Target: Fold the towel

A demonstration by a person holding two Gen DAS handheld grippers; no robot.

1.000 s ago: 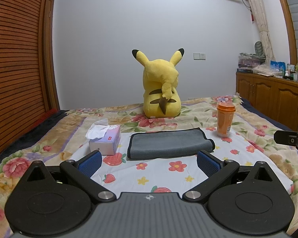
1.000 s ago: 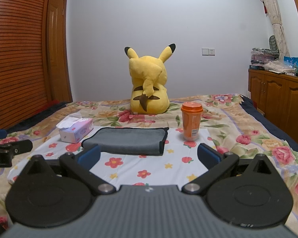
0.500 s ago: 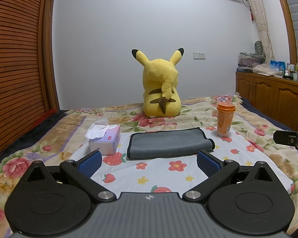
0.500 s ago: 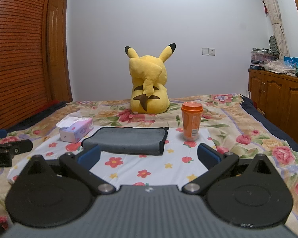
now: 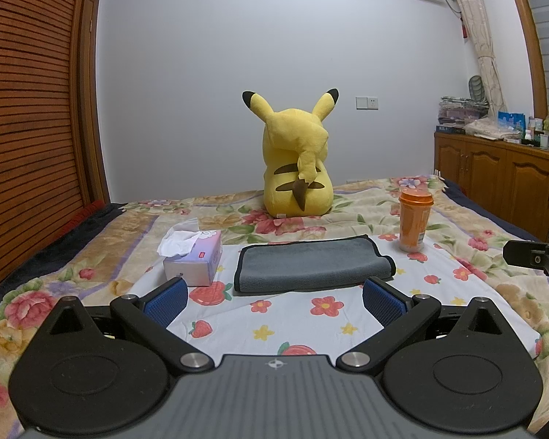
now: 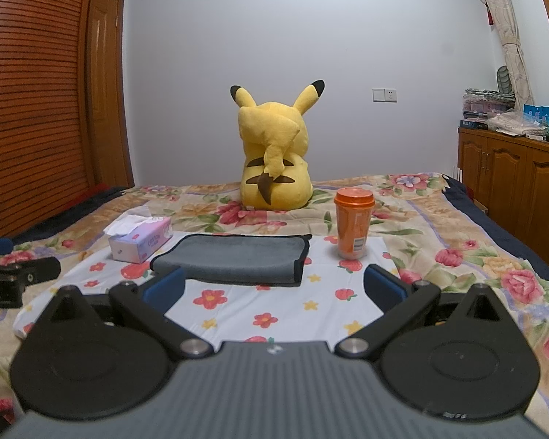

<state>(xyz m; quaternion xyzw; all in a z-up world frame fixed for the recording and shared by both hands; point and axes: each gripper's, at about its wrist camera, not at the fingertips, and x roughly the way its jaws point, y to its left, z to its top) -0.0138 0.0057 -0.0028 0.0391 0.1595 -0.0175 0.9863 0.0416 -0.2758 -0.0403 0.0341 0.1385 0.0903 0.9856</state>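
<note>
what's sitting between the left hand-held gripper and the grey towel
Nothing visible. Only bare flowered sheet lies between the open left hand-held gripper and the towel. The tissue box and orange cup flank the towel, off that path.

Left tool (image 5: 274, 301), right tool (image 6: 274, 291) agape, empty.
</note>
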